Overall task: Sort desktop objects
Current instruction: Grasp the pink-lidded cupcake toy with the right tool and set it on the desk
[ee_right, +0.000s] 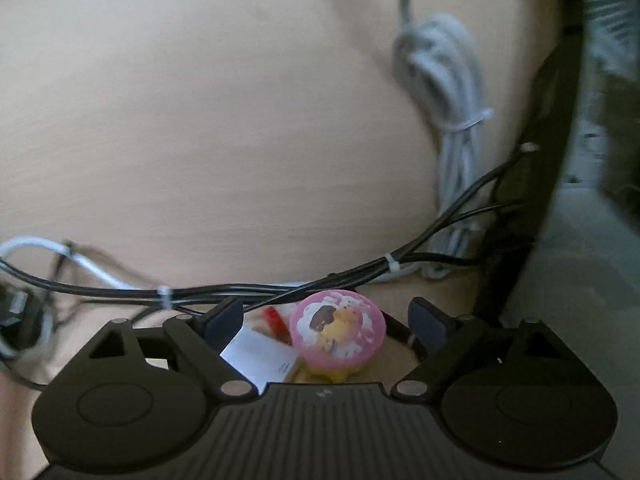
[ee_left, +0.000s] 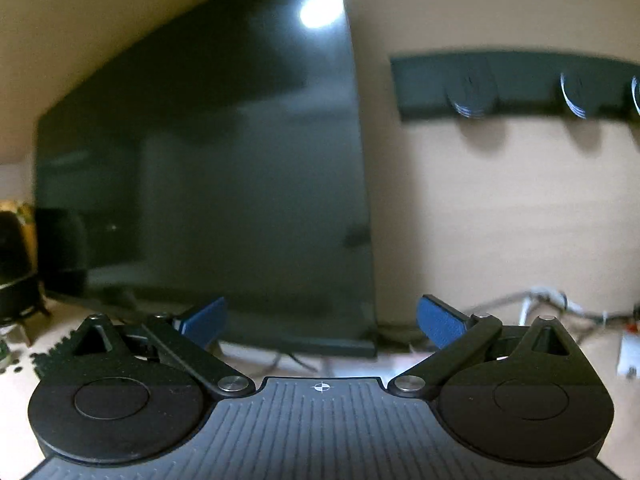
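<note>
In the right wrist view my right gripper stands open, pointing down at the desk. Between its blue fingers sits a small round toy with a pink rim and a yellow body, and neither pad touches it. A white card and a red-and-white bit lie just left of the toy. In the left wrist view my left gripper is open with nothing between its blue pads, and it faces a dark monitor.
Black cables tied with white zip ties run across the desk behind the toy. A grey coiled cable hangs by the wall. A dark rail with round knobs is fixed to the wall; black objects stand at far left, white cables at right.
</note>
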